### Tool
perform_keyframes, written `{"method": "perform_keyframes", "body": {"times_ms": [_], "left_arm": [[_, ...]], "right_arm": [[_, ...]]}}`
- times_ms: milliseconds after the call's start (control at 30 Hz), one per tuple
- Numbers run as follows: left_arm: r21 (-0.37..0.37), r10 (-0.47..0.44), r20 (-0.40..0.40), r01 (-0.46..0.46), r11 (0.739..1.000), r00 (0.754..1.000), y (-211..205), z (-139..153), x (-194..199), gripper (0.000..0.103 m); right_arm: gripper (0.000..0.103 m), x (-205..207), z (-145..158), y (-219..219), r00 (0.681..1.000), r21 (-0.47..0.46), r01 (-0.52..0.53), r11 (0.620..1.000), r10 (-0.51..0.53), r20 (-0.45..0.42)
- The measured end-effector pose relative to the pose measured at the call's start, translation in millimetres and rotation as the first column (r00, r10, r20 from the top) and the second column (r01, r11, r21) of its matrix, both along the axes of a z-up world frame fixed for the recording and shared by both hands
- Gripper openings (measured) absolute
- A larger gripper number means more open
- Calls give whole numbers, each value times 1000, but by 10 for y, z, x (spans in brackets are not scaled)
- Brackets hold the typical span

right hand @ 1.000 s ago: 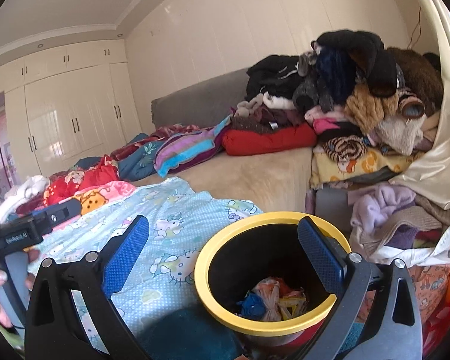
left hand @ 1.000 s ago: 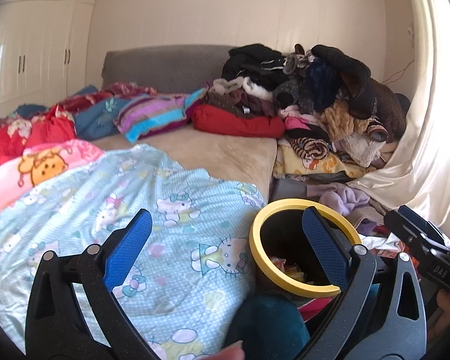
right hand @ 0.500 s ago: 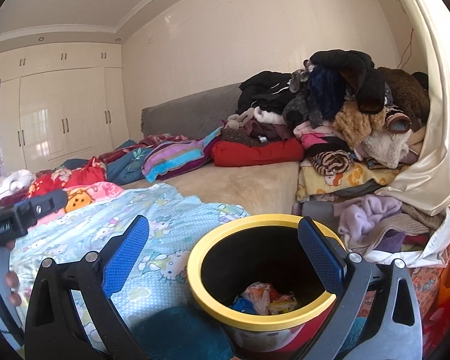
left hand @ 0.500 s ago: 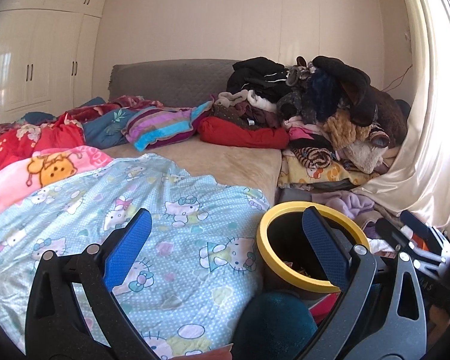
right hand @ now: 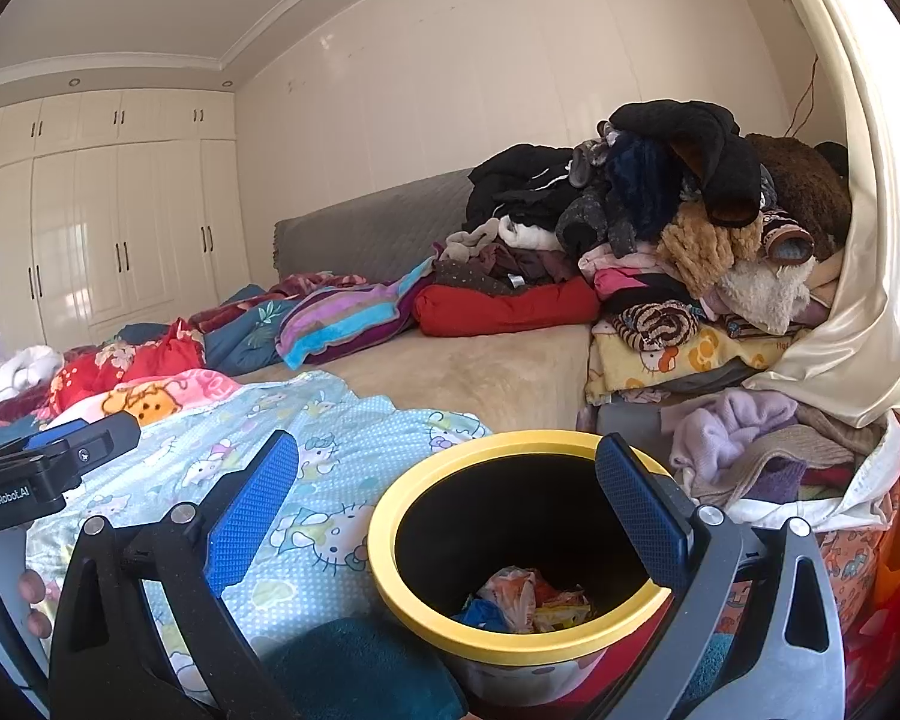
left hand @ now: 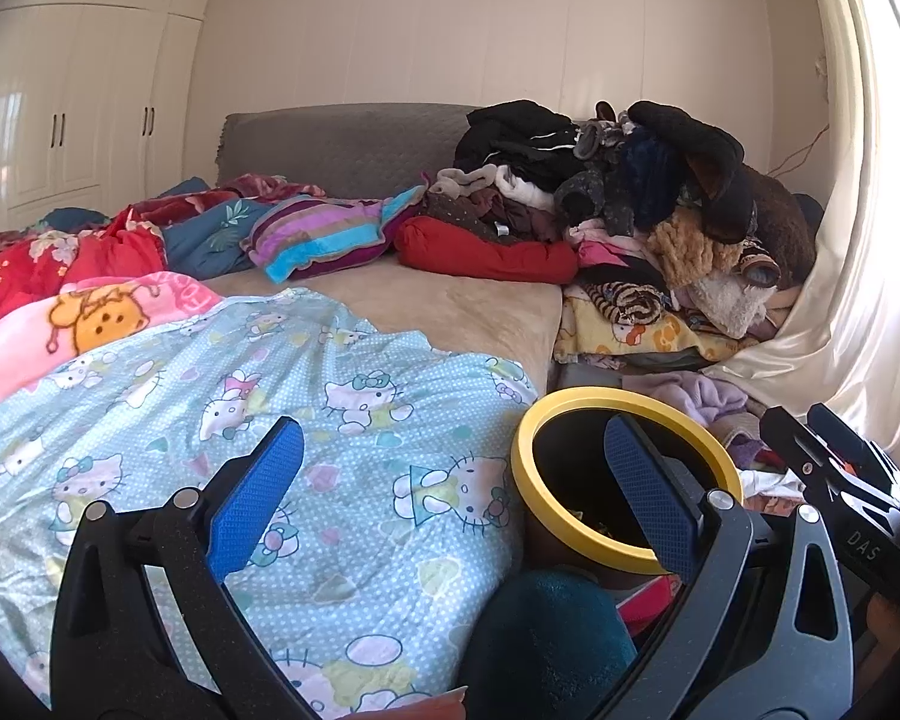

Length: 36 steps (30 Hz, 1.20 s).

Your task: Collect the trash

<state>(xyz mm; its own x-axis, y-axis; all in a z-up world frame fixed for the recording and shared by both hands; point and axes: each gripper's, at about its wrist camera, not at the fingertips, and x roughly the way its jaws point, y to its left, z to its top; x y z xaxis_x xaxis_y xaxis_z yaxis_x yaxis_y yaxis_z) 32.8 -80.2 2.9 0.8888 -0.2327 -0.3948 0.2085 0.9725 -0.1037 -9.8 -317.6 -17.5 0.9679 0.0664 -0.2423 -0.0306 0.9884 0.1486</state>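
- Left claw: blue-padded fingers spread wide with nothing between them, held above the bed's near corner.
- Right claw: likewise spread wide and empty; its right finger overlaps the bin's far rim in this view, though contact cannot be judged.
- Trash bin: a black bin with a yellow rim, standing just beside the bed, below and ahead of both claws — in the left wrist view it sits at lower right.
- Trash: crumpled wrappers in white, orange, yellow and blue, lying at the bottom of the bin.
- Hello Kitty blanket: pale blue and dotted, draped over the bed's near end and reaching the bin's left side.
- Pile of clothes: dark and pastel garments heaped at the head of the bed, next to a cream curtain.
- Red cushion and striped pillow: lying before the grey headboard.
- Wardrobe: cream doors along the left wall.
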Motion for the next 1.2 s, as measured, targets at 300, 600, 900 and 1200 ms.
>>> {"method": "perform_keyframes", "body": {"times_ms": [300, 600, 900, 1200], "left_arm": [[3, 3, 1, -3, 1000, 1000, 13, -6, 8, 92], [1, 2, 2, -2, 1000, 1000, 21, 0, 13, 92], [3, 2, 2, -2, 1000, 1000, 25, 3, 13, 92], [2, 2, 1, -2, 1000, 1000, 25, 5, 12, 92]], "right_arm": [[97, 6, -15, 12, 1000, 1, 2, 1000, -2, -1], [97, 5, -13, 5, 1000, 0, 1, 1000, -1, -2], [97, 7, -14, 9, 1000, 0, 2, 1000, -2, -2], [97, 5, -13, 4, 1000, 1, 2, 1000, -2, -2]]}}
